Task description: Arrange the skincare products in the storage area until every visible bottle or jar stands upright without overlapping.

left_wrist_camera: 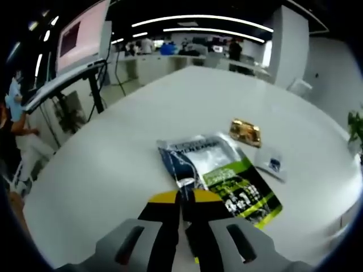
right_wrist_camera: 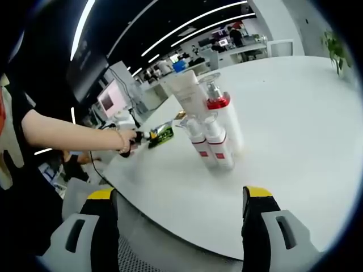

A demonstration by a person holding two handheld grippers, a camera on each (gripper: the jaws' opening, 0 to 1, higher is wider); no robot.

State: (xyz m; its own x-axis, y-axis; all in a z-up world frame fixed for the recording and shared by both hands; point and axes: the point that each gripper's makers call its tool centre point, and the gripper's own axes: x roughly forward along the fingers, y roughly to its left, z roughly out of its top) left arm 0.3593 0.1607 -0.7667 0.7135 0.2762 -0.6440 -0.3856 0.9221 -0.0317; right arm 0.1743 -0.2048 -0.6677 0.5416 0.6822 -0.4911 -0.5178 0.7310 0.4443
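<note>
In the right gripper view a cluster of skincare bottles stands upright on the white table (right_wrist_camera: 283,136): a tall white tube (right_wrist_camera: 184,85) with a blue cap, a bottle with a red collar (right_wrist_camera: 220,110), and two small white bottles (right_wrist_camera: 195,141) (right_wrist_camera: 219,143) with clear caps. My right gripper (right_wrist_camera: 180,195) is open, short of them, jaws wide apart. A silver and green packet (left_wrist_camera: 227,175) lies flat on the table. My left gripper (left_wrist_camera: 181,198) is shut on its near edge. The same packet (right_wrist_camera: 161,135) shows beside a person's hand (right_wrist_camera: 125,140).
A small gold packet (left_wrist_camera: 245,131) and a white sachet (left_wrist_camera: 272,164) lie just beyond the green packet. A monitor on a stand (left_wrist_camera: 79,34) rises off the table's left side. The table's rounded edge (right_wrist_camera: 170,224) runs close before my right gripper. A plant (right_wrist_camera: 334,45) stands far right.
</note>
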